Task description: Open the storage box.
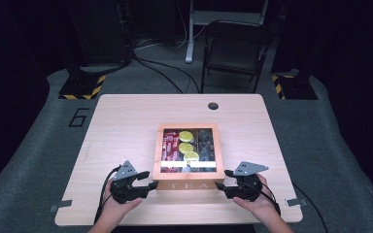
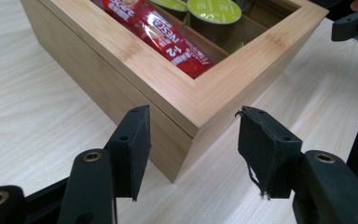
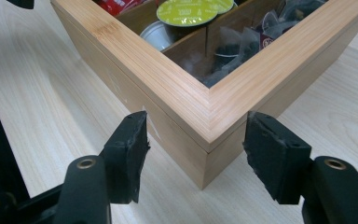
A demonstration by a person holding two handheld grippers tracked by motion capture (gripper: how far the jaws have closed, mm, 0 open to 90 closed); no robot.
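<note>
Square bamboo tea box [image 1: 188,183] on pale woodgrain bench [image 1: 121,121]; left gripper [image 1: 148,186] and right gripper [image 1: 222,187] flanking near corners, jaws spread, gripping nothing. Closer in: red sachets [image 2: 168,39], green foil-topped pods [image 3: 186,11].

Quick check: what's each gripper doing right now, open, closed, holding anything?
Left gripper: open, holding nothing; jaws straddle a near corner of the wooden tea box.
Right gripper: open, holding nothing; jaws straddle the box's other near corner.
</note>
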